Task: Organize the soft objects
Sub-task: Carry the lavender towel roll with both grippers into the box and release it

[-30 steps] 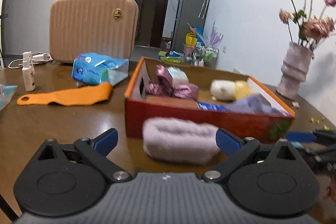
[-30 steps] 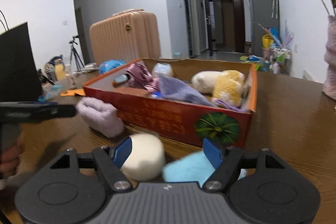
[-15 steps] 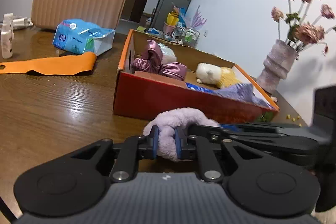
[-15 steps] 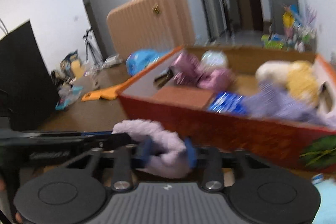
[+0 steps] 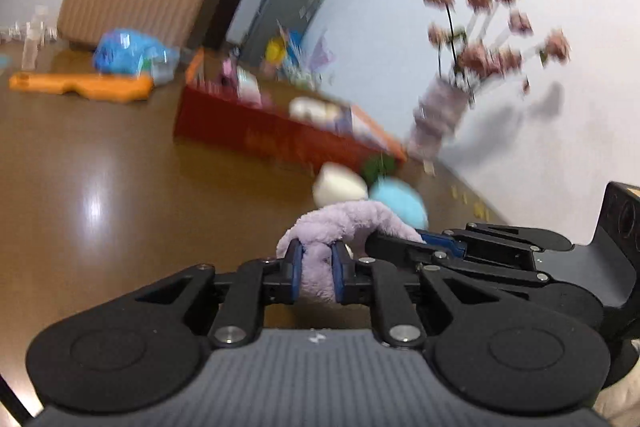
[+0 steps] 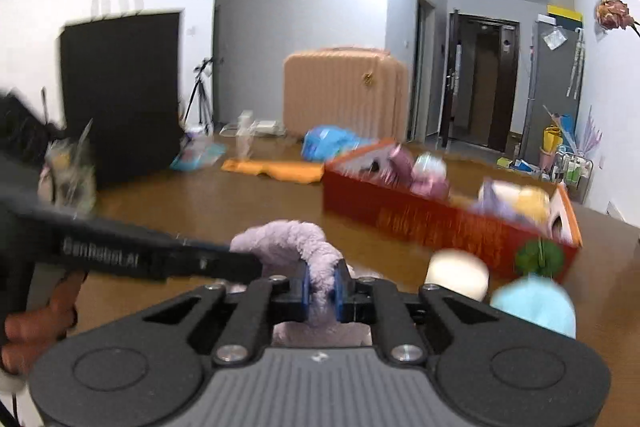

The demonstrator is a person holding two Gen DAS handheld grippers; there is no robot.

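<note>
Lilac fluffy cloth (image 5: pixel 348 223) pinched at opposite ends by left gripper (image 5: pixel 316 273) and right gripper (image 6: pixel 322 287), above wooden table (image 5: pixel 100 155).

Home: suitcase (image 6: pixel 344 91), fridge (image 6: pixel 554 83), flower vase (image 5: pixel 440 115)

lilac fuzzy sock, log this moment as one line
left gripper: shut on lilac fuzzy sock | right gripper: shut on the other end | red box: behind, sock not in it

Bright, motion-blurred fisheye frames
</note>
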